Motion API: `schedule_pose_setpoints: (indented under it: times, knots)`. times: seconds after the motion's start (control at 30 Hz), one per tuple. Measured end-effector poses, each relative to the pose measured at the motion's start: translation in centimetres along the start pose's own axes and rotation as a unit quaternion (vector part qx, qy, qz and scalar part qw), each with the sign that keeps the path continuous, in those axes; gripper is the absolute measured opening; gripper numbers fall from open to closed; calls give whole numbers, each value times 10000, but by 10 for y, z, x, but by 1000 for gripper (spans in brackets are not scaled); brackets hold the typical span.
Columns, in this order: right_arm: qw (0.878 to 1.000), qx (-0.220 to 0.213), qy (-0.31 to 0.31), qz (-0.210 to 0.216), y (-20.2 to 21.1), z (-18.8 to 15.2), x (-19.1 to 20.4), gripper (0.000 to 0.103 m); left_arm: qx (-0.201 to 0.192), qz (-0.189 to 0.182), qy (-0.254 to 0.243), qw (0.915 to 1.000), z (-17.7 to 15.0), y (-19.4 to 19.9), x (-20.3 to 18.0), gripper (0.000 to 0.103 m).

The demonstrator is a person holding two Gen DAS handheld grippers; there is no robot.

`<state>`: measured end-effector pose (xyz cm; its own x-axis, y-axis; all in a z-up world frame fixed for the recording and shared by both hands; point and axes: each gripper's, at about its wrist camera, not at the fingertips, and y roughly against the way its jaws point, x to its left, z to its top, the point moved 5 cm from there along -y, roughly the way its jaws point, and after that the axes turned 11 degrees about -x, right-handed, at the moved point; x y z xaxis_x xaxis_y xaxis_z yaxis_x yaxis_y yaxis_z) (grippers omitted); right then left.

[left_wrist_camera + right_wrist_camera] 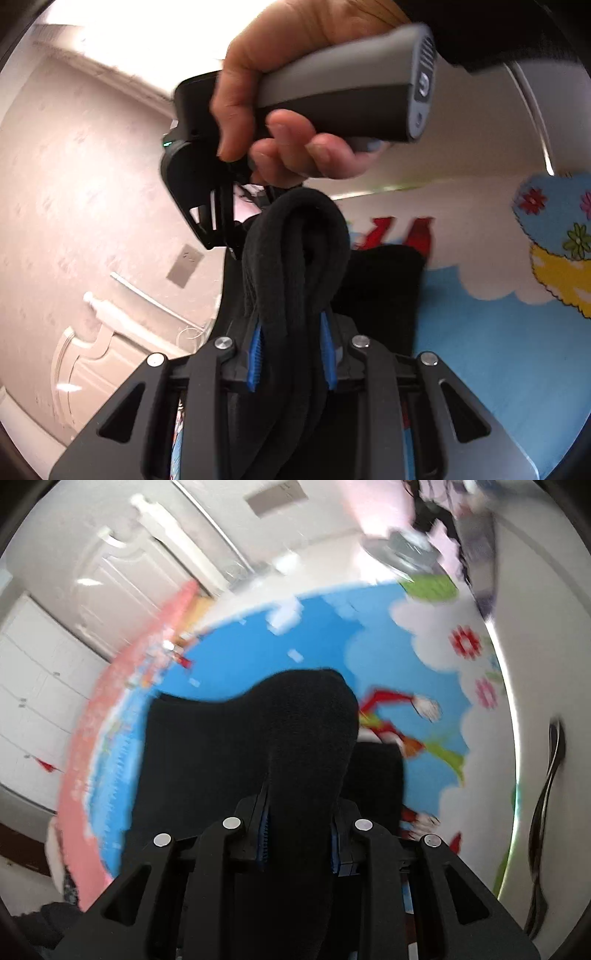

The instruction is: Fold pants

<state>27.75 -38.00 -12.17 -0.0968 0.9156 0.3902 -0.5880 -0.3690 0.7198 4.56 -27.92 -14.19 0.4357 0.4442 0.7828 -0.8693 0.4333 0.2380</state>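
The black pants [295, 258] are bunched in thick folds between the blue pads [255, 354] of my left gripper [291, 354], which is shut on them. In the left wrist view a hand [280, 110] holds the right gripper's grey handle just above and behind the cloth. In the right wrist view my right gripper [299, 834] is shut on another bunch of the black pants [295, 738]; the rest of the fabric hangs down and spreads over the blue cartoon mat [258, 638] below.
The mat [498, 332] shows clouds, flowers and red figures, with a pink border [110, 720] on the left. White cabinet doors [55, 646] and a pale wall [74, 184] stand beyond it. A dark cable [546, 794] lies on the white floor at right.
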Motion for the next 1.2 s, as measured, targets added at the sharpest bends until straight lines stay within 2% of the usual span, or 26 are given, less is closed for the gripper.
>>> schedule_pose_setpoints:
  times: [0.07, 0.13, 0.2, 0.23, 0.27, 0.33, 0.37, 0.43, 0.47, 0.5, 0.53, 0.6, 0.63, 0.67, 0.7, 0.73, 0.77, 0.8, 0.83, 0.87, 0.9, 0.97, 1.0, 1.07, 1.1, 1.2]
  knots:
    - [9997, -180, -12, 143, -2, -8, -5, 26, 94, -151, -71, 9998, 0, -7, -11, 26]
    - [9991, -295, -212, 204, 2, -13, -17, 26, 65, -49, -239, 9997, -3, -6, -23, 27]
    - [9989, -374, -235, 132, 4, -16, -21, 26, -22, -38, -308, 9995, 3, -3, -32, 34]
    - [9988, -388, -271, 104, 6, -16, -21, 30, -39, -86, -298, 9995, 3, -3, -33, 40]
    - [9987, -423, -300, 3, 10, -15, -21, 43, -61, -69, -273, 9996, 3, -2, -32, 43]
    - [9958, -656, -59, -643, 28, -11, -16, 59, -195, -258, -37, 9995, 5, 5, -27, 45]
    - [9920, -818, 156, -950, 38, -9, -10, 60, -286, -372, 82, 9989, 6, 9, -23, 45]
    - [9776, -1199, 687, -1588, 63, -8, 10, 65, -419, -636, 687, 9947, 5, 30, -2, 45]
    - [9713, -1362, 905, -1726, 72, -9, 20, 73, -413, -782, 1124, 9897, -1, 38, 12, 45]
    - [9639, -1581, 1227, -1754, 81, -12, 37, 77, -383, -797, 1748, 9806, -13, 49, 35, 45]
    - [9557, -1741, 1543, -1805, 85, -16, 52, 80, -338, -682, 2340, 9693, -29, 59, 60, 45]
    - [9432, -1804, 1965, -1980, 81, -26, 68, 80, -116, -274, 3062, 9515, -60, 63, 98, 37]
    - [9409, -1708, 2054, -2082, 73, -31, 69, 79, 89, -3, 3355, 9420, -80, 62, 115, 29]
    - [9400, -1465, 2053, -2296, 60, -36, 63, 78, 285, 215, 3562, 9337, -98, 59, 126, 26]
    - [9387, -1123, 1981, -2589, 44, -42, 50, 74, 653, 286, 3760, 9239, -122, 52, 132, 24]
    - [9368, -861, 1919, -2797, 32, -49, 36, 72, 1064, 42, 3829, 9176, -139, 44, 127, 15]
    - [9414, -807, 1824, -2720, 25, -54, 28, 73, 1434, -427, 3949, 9065, -156, 35, 114, 13]
    - [9473, -891, 1638, -2605, 25, -55, 21, 74, 1567, -725, 4092, 8959, -168, 36, 101, 13]
    - [9502, -875, 1523, -2573, 27, -55, 16, 75, 1503, -735, 4022, 9001, -169, 39, 96, 13]
    - [9521, -807, 1457, -2565, 29, -53, 15, 75, 1431, -695, 3799, 9113, -166, 45, 93, 13]
    - [9505, -705, 1441, -2662, 34, -48, 16, 75, 1404, -709, 3710, 9152, -164, 49, 94, 13]
    - [9372, -807, 1533, -3028, 47, -34, 34, 75, 1325, -791, 4022, 9024, -167, 50, 96, 14]
    - [9365, -1065, 1689, -2882, 57, -22, 57, 77, 1265, -800, 4206, 8948, -171, 57, 103, 14]
    - [9416, -1273, 2043, -2353, 56, -8, 100, 81, 1162, -751, 4338, 8903, -174, 63, 106, 16]
    - [9409, -1223, 2405, -2047, 45, -1, 131, 83, 1119, -697, 4417, 8874, -176, 66, 108, 17]
    - [9332, -805, 3241, -1324, -8, 1, 202, 83, 1056, -483, 4525, 8842, -176, 63, 117, 33]
